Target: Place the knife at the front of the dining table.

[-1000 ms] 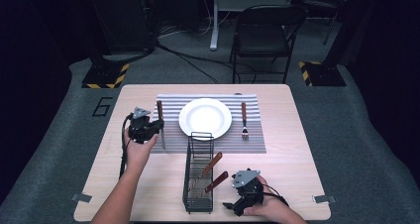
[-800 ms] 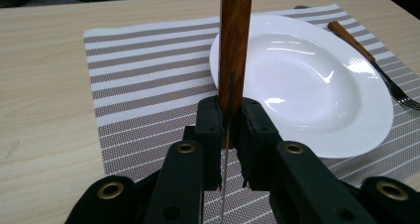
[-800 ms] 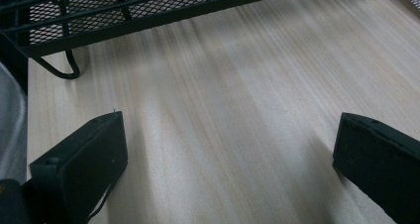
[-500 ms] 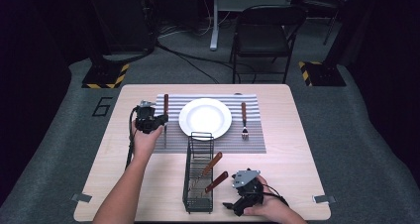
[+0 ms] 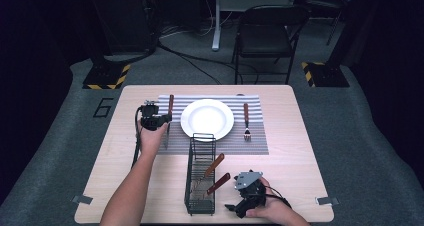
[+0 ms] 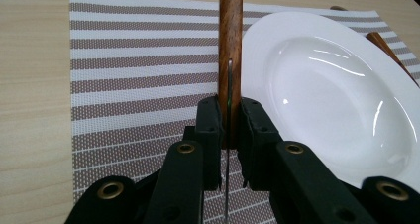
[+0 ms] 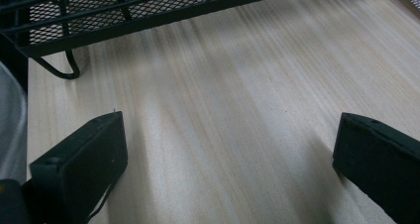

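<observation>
The left gripper (image 6: 229,130) is clamped on a knife (image 6: 230,50), its jaws pinching the wooden handle near where the thin blade begins. It holds the knife low over the striped placemat (image 5: 260,141), just left of the white plate (image 5: 207,119). The grip sits on a narrow, smooth handle with the blade edge-on between the pads, so the knife could twist or slip if the hand tilts as it lowers. Because the handle runs right beside the plate rim, a small drift sideways would likely knock the plate or leave the knife resting crooked on it. Letting go too high could make it bounce off line on the mat.

The right gripper (image 5: 248,196) rests on the bench (image 5: 300,186) near its front edge, jaws spread wide with nothing between them.

The black wire caddy (image 5: 201,173) stands between the hands; two more wooden-handled pieces (image 5: 216,174) lean inside it. A fork (image 5: 246,121) already lies on the mat to the right of the plate
</observation>
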Demonstrator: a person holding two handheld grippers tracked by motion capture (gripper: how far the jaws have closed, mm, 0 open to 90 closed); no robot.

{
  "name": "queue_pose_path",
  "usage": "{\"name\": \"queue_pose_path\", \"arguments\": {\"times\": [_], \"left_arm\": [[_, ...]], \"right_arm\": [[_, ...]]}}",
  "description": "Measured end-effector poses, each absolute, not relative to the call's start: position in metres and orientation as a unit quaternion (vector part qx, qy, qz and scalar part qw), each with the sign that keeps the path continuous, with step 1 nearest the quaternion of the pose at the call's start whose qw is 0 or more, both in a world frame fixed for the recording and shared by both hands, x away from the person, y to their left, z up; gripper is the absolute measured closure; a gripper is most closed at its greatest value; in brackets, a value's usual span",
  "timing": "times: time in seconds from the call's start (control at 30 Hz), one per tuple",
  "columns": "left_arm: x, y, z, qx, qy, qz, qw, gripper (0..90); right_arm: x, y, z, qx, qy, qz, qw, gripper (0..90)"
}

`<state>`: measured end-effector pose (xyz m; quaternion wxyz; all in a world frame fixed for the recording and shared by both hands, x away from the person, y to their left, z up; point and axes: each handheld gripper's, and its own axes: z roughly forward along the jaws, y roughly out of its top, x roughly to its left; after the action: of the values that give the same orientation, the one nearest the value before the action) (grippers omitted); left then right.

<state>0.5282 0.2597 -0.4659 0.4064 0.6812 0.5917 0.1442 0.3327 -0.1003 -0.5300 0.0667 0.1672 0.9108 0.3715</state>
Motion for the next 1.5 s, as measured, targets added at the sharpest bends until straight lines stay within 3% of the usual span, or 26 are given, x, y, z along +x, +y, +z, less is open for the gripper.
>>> {"name": "queue_pose_path", "arguments": {"times": [1.07,1.5], "left_arm": [[0.552,0.279,-0.505,0.598,0.674,0.086,0.424,80.0],[0.555,0.280,-0.513,0.591,0.682,0.080,0.424,80.0]], "right_arm": [[0.333,-0.100,-0.530,0.167,0.911,0.372,0.067,0.0],[0.333,-0.100,-0.530,0.167,0.911,0.372,0.067,0.0]]}}
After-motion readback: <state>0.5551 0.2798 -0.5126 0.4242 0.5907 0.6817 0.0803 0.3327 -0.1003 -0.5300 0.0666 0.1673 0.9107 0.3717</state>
